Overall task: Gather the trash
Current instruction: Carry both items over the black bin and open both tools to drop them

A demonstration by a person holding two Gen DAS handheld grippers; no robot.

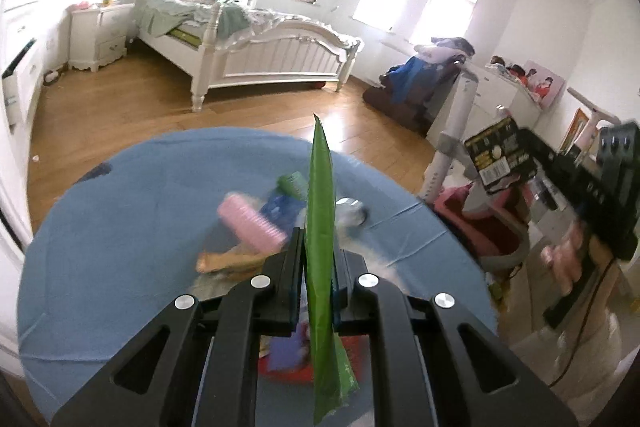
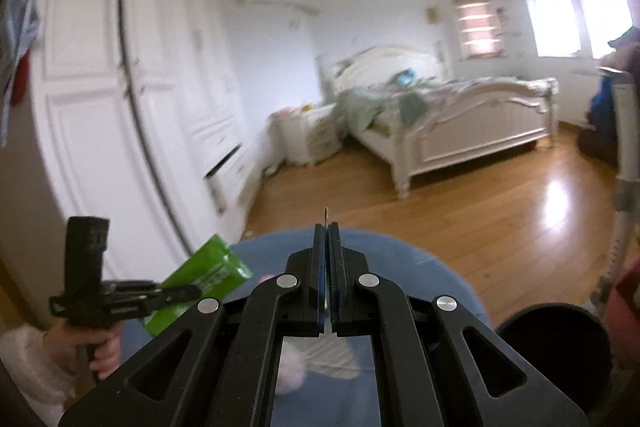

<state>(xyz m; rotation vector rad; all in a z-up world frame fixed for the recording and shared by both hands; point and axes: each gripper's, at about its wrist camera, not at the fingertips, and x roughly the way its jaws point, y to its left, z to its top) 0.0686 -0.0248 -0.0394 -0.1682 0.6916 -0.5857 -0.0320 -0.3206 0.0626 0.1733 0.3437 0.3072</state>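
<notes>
My left gripper (image 1: 319, 247) is shut on a green wrapper (image 1: 321, 227) and holds it edge-on above the round blue-clothed table (image 1: 120, 247). The wrapper also shows in the right wrist view (image 2: 204, 279), at the lower left. My right gripper (image 2: 327, 259) is shut on a thin flat packet (image 2: 327, 217); in the left wrist view (image 1: 532, 151) it holds a black and yellow packet (image 1: 500, 155) at the right. On the table lie a pink roller (image 1: 252, 223), a blue packet (image 1: 280, 211), a green item (image 1: 294, 183) and a silver wrapper (image 1: 352, 213).
A dark round bin (image 2: 552, 339) sits at the lower right beside the table. A white bed (image 1: 256, 43) and nightstand (image 1: 100, 35) stand across the wooden floor. A white wardrobe (image 2: 120, 87) is at the left. Clutter and a pink seat (image 1: 472, 223) crowd the right.
</notes>
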